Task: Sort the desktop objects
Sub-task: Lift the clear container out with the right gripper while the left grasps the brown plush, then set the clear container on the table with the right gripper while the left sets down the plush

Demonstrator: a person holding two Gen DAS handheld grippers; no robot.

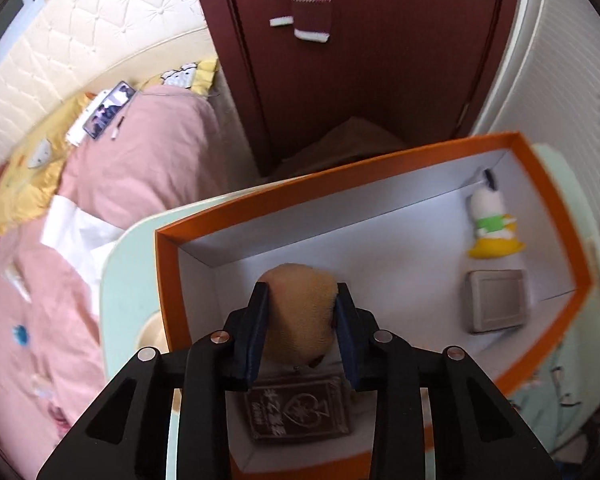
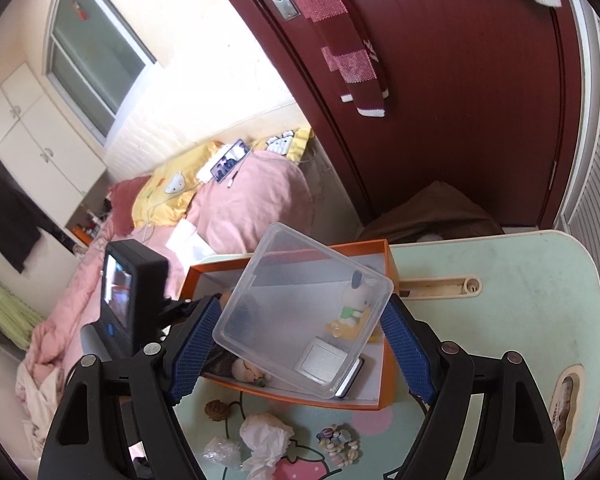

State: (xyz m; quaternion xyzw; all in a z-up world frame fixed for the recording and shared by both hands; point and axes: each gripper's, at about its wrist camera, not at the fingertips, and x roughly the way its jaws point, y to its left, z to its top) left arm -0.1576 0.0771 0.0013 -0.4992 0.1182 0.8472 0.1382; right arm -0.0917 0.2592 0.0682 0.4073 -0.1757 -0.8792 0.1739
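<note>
Left tongs [image 1: 302, 312] are gripping the tan plush toy [image 1: 300, 312] by its flanks, inside the orange box [image 1: 380, 168] | plush is looking soft, light, squashy; hold mid-body | right tongs [image 2: 300, 340] are clamping the clear plastic tub [image 2: 300, 316] by its side walls above the box; tub is appearing stiff, slick
</note>
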